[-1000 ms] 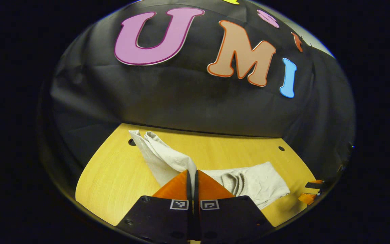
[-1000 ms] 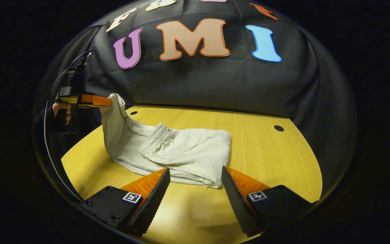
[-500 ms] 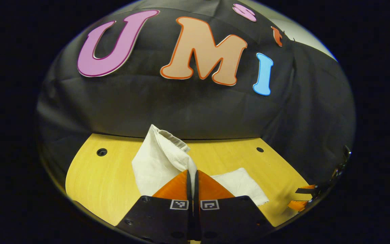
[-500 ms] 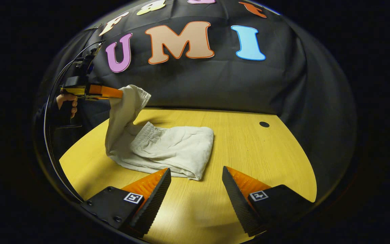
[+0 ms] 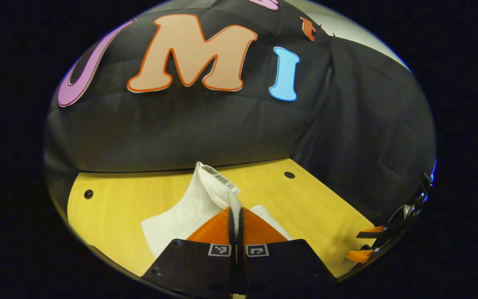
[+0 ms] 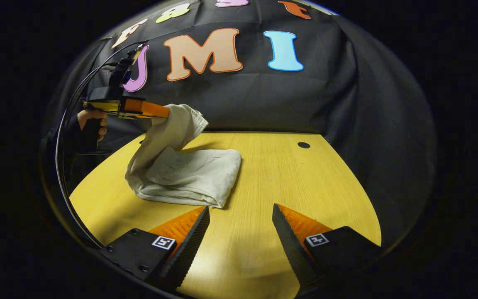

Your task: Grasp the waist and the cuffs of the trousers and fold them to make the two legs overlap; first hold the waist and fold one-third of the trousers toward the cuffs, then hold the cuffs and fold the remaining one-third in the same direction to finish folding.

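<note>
Off-white trousers [image 6: 189, 172] lie partly folded on the yellow wooden table [image 6: 301, 182]. My left gripper [image 5: 235, 209] is shut on their cuff end [image 5: 212, 187] and holds it raised above the folded stack. In the right gripper view that same gripper [image 6: 165, 113] sits at the upper left, held by a hand [image 6: 91, 120], with the cloth draping down from it onto the stack. My right gripper [image 6: 240, 209] hovers open over bare table, just in front of the stack's near corner, with nothing between its fingers.
The black cloth wall [image 6: 264, 104] closes the far side of the table. Small round holes [image 5: 289, 175] [image 5: 88, 194] mark the tabletop. A cable [image 6: 62, 137] loops down from the left gripper at the table's left edge.
My left gripper has carried the cuff end rightward over the folded stack, and the waistband is now covered. The right gripper stayed open and drifted slightly right.
</note>
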Demonstrator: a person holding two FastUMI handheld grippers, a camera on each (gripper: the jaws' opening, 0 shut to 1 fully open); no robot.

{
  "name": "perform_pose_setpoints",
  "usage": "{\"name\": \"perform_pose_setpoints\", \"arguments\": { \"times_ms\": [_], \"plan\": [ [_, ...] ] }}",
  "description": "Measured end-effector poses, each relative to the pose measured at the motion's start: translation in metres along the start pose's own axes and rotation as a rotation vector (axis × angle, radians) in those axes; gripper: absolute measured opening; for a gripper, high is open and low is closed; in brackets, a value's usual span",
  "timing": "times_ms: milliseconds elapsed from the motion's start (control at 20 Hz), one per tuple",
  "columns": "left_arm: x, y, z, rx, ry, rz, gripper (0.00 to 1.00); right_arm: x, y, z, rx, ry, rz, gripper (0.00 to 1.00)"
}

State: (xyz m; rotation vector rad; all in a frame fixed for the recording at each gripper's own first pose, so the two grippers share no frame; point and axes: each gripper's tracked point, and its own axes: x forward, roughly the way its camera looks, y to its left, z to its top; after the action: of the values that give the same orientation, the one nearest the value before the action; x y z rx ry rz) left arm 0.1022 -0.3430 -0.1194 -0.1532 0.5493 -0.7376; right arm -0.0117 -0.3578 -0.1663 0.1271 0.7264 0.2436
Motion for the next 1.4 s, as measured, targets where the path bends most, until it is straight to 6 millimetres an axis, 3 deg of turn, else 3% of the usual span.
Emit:
{"name": "perform_pose_setpoints", "arguments": {
  "times_ms": [150, 300, 500, 700, 750, 800, 850, 950, 1000, 1050, 1150, 1400],
  "plan": [
    [0.018, -0.023, -0.018, 0.004, 0.023, -0.033, 0.00, -0.003, -0.009, -0.008, 0.016, 0.007, -0.006, 0.96],
    [0.033, -0.045, -0.050, 0.002, 0.063, -0.058, 0.00, -0.004, -0.017, -0.017, 0.026, 0.019, -0.004, 0.96],
    [0.048, -0.059, -0.105, 0.014, 0.134, -0.038, 0.00, -0.002, -0.025, -0.024, 0.018, 0.034, 0.019, 0.98],
    [0.052, -0.063, -0.130, 0.020, 0.126, -0.014, 0.01, -0.002, -0.032, -0.015, 0.011, 0.019, 0.047, 0.98],
    [0.050, -0.063, -0.133, 0.010, 0.125, -0.006, 0.05, -0.001, -0.032, -0.011, 0.011, 0.012, 0.053, 0.98],
    [0.045, -0.065, -0.134, -0.007, 0.125, -0.008, 0.14, 0.003, -0.031, -0.004, 0.012, 0.003, 0.058, 0.95],
    [0.041, -0.067, -0.130, -0.017, 0.114, -0.001, 0.34, 0.005, -0.028, 0.001, 0.012, -0.007, 0.065, 0.98],
    [0.025, -0.060, -0.112, -0.001, 0.059, 0.035, 0.75, 0.007, -0.018, 0.016, 0.011, -0.029, 0.088, 0.98],
    [0.014, -0.053, -0.100, 0.013, 0.023, 0.064, 0.89, 0.009, -0.012, 0.026, 0.007, -0.046, 0.096, 0.94],
    [-0.003, -0.046, -0.089, 0.022, -0.007, 0.085, 0.96, 0.011, -0.005, 0.036, 0.005, -0.068, 0.101, 0.98],
    [-0.038, -0.028, -0.065, 0.041, -0.074, 0.131, 0.96, 0.012, 0.013, 0.061, 0.015, -0.122, 0.121, 0.94],
    [-0.147, 0.031, -0.012, 0.044, -0.226, 0.273, 0.94, 0.007, 0.065, 0.132, 0.018, -0.273, 0.149, 0.98]
  ]
}}
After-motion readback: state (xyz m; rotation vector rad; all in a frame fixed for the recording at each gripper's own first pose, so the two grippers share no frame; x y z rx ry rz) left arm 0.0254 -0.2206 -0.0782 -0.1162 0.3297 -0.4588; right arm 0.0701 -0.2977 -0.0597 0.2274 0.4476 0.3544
